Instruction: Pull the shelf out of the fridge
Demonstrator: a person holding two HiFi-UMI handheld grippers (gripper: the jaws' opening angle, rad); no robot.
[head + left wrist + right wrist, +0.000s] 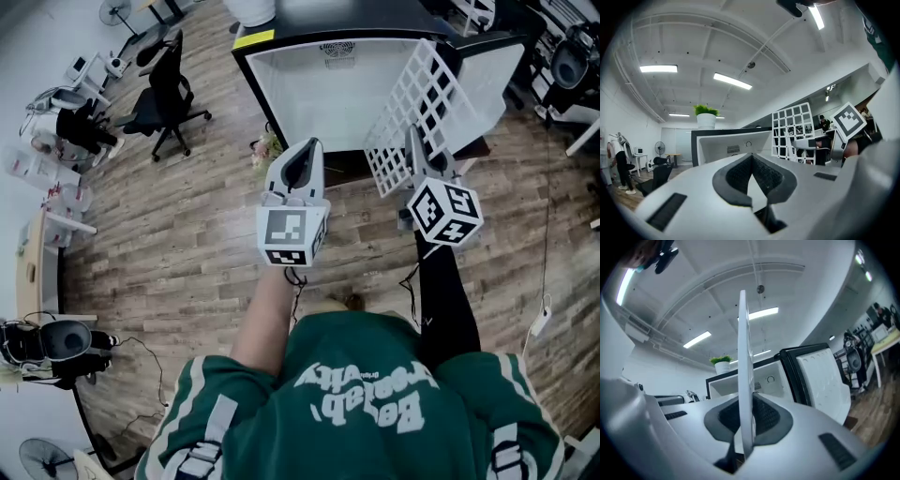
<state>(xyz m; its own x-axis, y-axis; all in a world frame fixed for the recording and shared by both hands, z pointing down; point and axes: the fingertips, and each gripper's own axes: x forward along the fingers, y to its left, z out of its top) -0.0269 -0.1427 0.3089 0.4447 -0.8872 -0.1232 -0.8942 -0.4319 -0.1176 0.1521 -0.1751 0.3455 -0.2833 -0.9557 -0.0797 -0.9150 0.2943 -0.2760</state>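
The black fridge (pixel 323 89) stands open at the top of the head view, its white inside bare, its door (pixel 487 80) swung to the right. The white wire-grid shelf (pixel 417 117) is outside the fridge, tilted up in front of the door. My right gripper (pixel 415 155) is shut on the shelf's lower edge. In the right gripper view the shelf (pixel 744 371) runs edge-on between the pads of that gripper (pixel 745 427). My left gripper (pixel 302 150) hovers left of the shelf, shut and holding nothing. The left gripper view shows the shelf (pixel 792 131) and fridge (pixel 726 147) beyond the left gripper (pixel 751 161).
A black office chair (pixel 159 94) stands at the back left on the wood floor. A small bunch of flowers (pixel 267 148) lies by the fridge's left foot. A potted plant (pixel 706 117) sits on top of the fridge. Desks and gear line the left wall.
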